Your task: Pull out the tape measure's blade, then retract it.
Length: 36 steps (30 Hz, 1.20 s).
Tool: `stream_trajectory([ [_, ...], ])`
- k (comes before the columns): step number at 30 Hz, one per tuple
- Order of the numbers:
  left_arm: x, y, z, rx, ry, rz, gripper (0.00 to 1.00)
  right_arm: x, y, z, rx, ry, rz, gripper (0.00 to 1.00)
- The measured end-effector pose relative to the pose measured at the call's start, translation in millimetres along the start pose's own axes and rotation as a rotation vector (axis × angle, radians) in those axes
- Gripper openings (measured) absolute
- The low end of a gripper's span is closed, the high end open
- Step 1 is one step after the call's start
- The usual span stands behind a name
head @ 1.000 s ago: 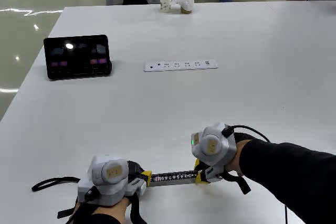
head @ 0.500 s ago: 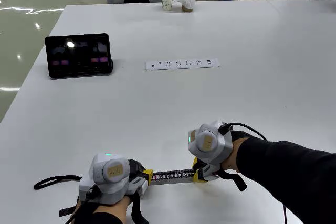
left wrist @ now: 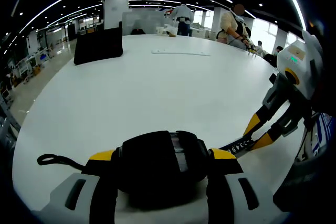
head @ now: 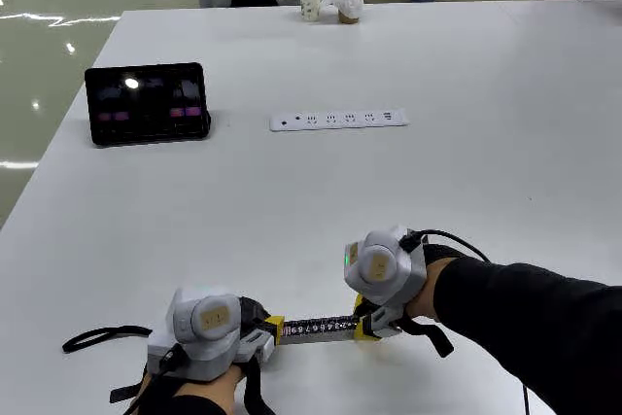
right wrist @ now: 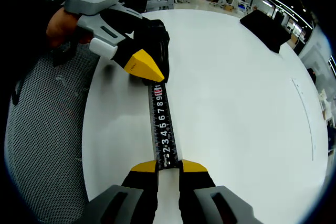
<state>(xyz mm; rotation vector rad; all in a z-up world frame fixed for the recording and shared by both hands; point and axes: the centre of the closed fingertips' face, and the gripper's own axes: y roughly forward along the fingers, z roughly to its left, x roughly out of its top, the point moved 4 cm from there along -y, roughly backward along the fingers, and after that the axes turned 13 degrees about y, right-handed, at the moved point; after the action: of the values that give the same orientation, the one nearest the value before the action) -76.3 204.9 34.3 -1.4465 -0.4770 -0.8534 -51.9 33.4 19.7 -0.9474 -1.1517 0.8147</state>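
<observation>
Tape measure case point(left wrist: 160, 167) sits at the near edge of the table point(head: 437, 172), clamped btwn the jaws of your left gripper point(left wrist: 163, 156). The blade point(right wrist: 161, 124) runs flat across to your right gripper point(right wrist: 168, 167), which is pinching its free end. Vs a sec ago the exposed strip looks shorter, and the right gripper has crept in toward the case. Reads as pull-out done, retract underway. Feed it back slow. Tablet point(head: 146, 104) and pwr strip point(head: 337, 120) sit well apart, further up the table.

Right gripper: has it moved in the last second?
Yes: against the power strip, the right gripper has slid slightly left, toward the left gripper.
</observation>
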Motion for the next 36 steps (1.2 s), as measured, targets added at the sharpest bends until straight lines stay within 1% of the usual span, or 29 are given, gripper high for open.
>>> stream_trajectory([
  [9,0.2,-0.2,-0.2,-0.001,0.000,0.001,0.64,3.3,2.4,-0.1,0.002,0.004,0.013,0.11],
  [18,0.5,-0.5,-0.2,-0.002,0.002,0.001,0.64,5.5,2.7,1.1,0.006,0.007,0.009,0.11],
  [25,0.8,-1.2,-0.2,-0.003,0.003,0.001,0.64,6.8,3.1,2.0,0.009,0.010,-0.003,0.11],
  [28,0.7,-1.3,0.1,-0.004,0.003,0.000,0.64,8.0,3.3,1.6,0.018,0.049,-0.015,0.11],
  [32,0.4,-1.3,0.0,-0.004,0.003,0.001,0.64,9.6,4.1,3.1,0.019,0.032,-0.022,0.11],
  [36,0.3,-1.2,-0.1,-0.005,0.003,0.002,0.64,11.0,5.4,3.9,0.021,0.039,-0.028,0.11],
])
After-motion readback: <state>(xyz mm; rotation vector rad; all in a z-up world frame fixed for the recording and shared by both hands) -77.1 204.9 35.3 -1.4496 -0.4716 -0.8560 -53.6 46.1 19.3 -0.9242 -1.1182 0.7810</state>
